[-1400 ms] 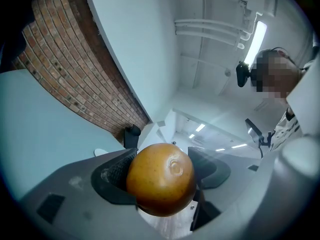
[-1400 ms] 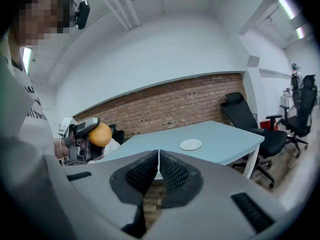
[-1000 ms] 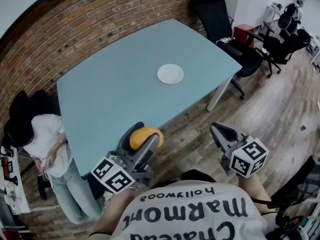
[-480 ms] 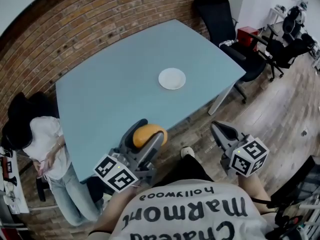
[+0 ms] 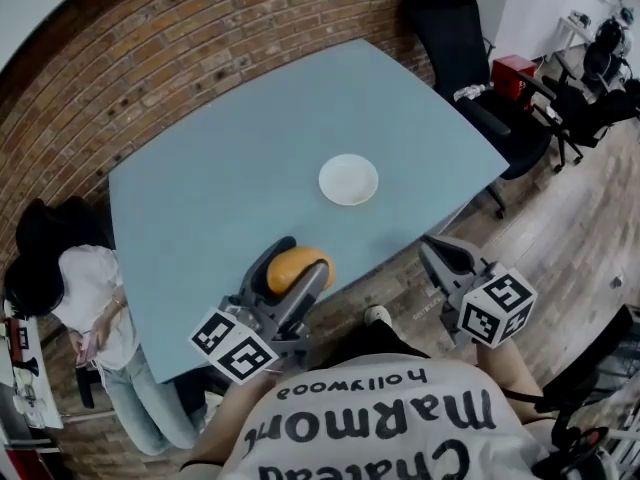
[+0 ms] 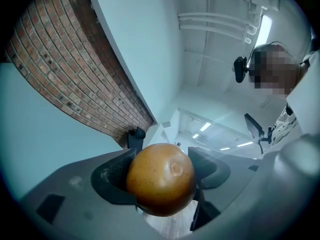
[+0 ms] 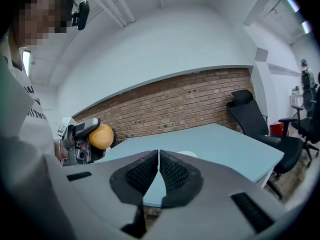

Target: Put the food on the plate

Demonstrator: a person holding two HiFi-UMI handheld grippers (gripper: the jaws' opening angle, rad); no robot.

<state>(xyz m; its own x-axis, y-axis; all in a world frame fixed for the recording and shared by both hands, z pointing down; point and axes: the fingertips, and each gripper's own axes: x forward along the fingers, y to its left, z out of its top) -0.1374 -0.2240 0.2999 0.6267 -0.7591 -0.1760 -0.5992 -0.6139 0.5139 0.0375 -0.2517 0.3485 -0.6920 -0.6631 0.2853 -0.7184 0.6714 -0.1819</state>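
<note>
Brick wall [image 5: 150, 38] and pale blue tabletop [image 5: 220, 168] fill the head view as the person closes on the table. Compared with a second earlier, the white plate [image 5: 348, 179] sits nearer, and the tabletop's near edge has slid under the left gripper [image 5: 296, 264]. That gripper is clamped on a round orange fruit [image 6: 160, 179], still well short of the plate at its one o'clock. The right gripper [image 7: 158, 159], at three o'clock beyond the table edge, is clenched on nothing. The carry looks about half done, grip unchanged.
</note>
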